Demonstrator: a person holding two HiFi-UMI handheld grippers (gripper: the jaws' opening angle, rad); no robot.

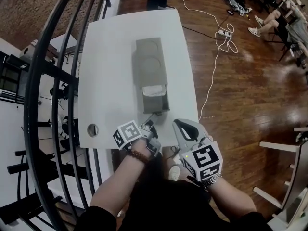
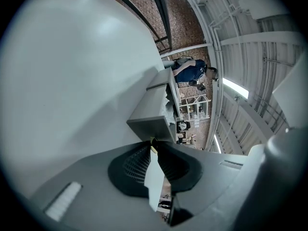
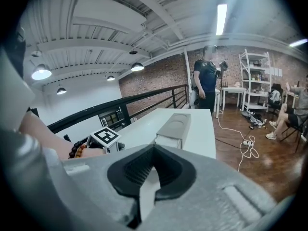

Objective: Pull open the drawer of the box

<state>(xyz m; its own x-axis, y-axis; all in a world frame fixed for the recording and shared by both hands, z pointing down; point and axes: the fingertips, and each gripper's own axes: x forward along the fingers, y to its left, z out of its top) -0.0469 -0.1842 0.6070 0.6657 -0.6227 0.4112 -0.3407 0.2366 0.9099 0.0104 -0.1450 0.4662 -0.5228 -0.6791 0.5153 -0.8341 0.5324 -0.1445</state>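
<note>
Shows a grey box (image 1: pixel 150 61) on the counter (image 1: pixel 110 71), drawer (image 1: pixel 156 102) part-open toward 6 o'clock, white inside. Pinches its tab (image 2: pixel 152 142) with left tool (image 1: pixel 150 124); holds right tool (image 1: pixel 178 124) clenched, empty.

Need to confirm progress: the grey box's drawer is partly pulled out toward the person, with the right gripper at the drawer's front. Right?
No: it is the left gripper, shut on the pull tab at the front of the drawer, as the head view shows. The right gripper hangs to its right, jaws together on nothing. The drawer is indeed partly out of the grey box.
</note>
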